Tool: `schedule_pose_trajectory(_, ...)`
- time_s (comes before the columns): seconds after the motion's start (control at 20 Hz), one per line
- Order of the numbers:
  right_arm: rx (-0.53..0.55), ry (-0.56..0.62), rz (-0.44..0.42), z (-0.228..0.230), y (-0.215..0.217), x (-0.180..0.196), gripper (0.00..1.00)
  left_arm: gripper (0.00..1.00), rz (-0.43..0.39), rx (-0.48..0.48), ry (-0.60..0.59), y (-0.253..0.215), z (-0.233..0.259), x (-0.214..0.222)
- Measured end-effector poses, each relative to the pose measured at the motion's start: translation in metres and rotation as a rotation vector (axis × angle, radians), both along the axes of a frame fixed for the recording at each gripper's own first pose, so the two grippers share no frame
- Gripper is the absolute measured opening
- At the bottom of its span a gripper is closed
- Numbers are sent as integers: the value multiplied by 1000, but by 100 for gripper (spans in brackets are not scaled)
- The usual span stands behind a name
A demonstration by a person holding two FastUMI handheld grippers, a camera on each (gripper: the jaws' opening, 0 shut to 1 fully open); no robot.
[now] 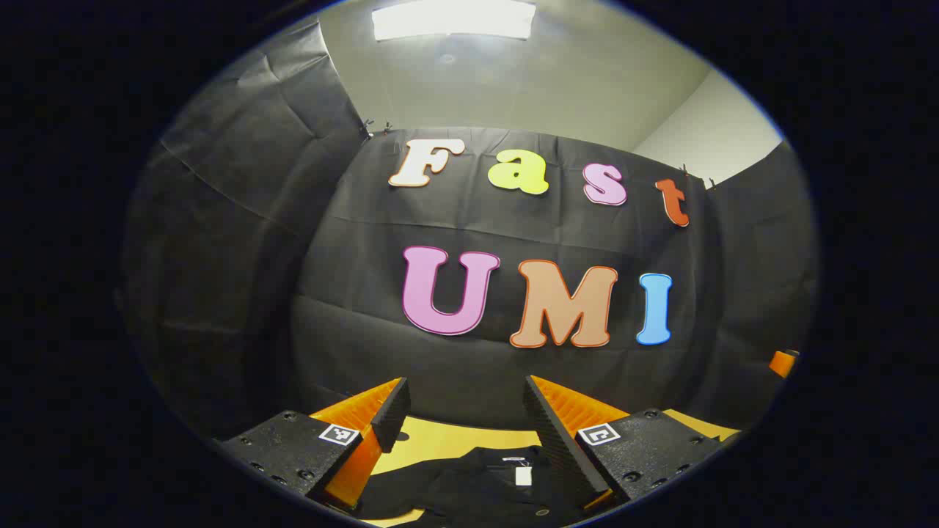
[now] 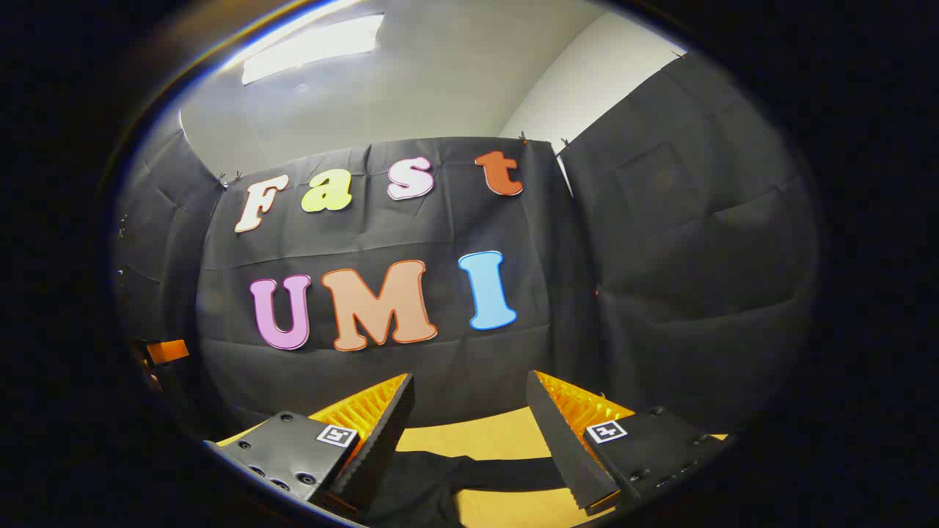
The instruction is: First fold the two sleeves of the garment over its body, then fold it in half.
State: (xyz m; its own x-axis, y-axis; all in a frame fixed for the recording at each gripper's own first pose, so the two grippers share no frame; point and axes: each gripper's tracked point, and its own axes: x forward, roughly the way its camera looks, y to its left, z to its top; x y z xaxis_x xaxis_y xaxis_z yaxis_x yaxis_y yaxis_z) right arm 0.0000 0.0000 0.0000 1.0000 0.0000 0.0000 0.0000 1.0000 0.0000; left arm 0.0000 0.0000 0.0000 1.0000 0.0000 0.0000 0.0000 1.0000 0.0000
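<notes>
A black garment (image 1: 477, 484) lies flat on the yellow table (image 1: 440, 440), its collar with a small white tag (image 1: 522, 475) facing the booth wall. My left gripper (image 1: 466, 400) hangs above the collar area, held open with nothing between its fingers. In the right gripper view one black sleeve (image 2: 477, 473) stretches across the yellow table (image 2: 506, 433). My right gripper (image 2: 469, 396) is open above that sleeve and holds nothing. The lower part of the garment is hidden below both views.
The black cloth booth wall (image 1: 513, 367) rises right behind the table's far edge. Part of the other gripper shows at the right edge (image 1: 782, 361) of the left gripper view and at the left edge (image 2: 167, 350) of the right gripper view.
</notes>
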Motion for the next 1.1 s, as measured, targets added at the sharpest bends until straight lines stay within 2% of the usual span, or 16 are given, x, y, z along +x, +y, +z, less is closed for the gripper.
schedule_pose_trajectory(0.1,-15,1,-6,4,-7,-1,94,91,9,10,2,-1,-4,3)
schedule_pose_trajectory(0.35,-42,15,4,7,-30,-3,97,91,40,-10,0,-13,-7,-5)
schedule_pose_trajectory(0.4,-39,12,8,8,-34,-3,99,91,51,-10,-3,-12,-5,-10)
schedule_pose_trajectory(0.8,-11,82,78,-8,-50,-16,97,91,157,13,8,0,-7,-57)
schedule_pose_trajectory(0.95,-10,94,97,-7,-51,-23,97,94,166,22,18,-2,-7,-66)
schedule_pose_trajectory(1.1,-11,81,121,-1,-49,-31,97,91,162,16,0,-8,2,-74)
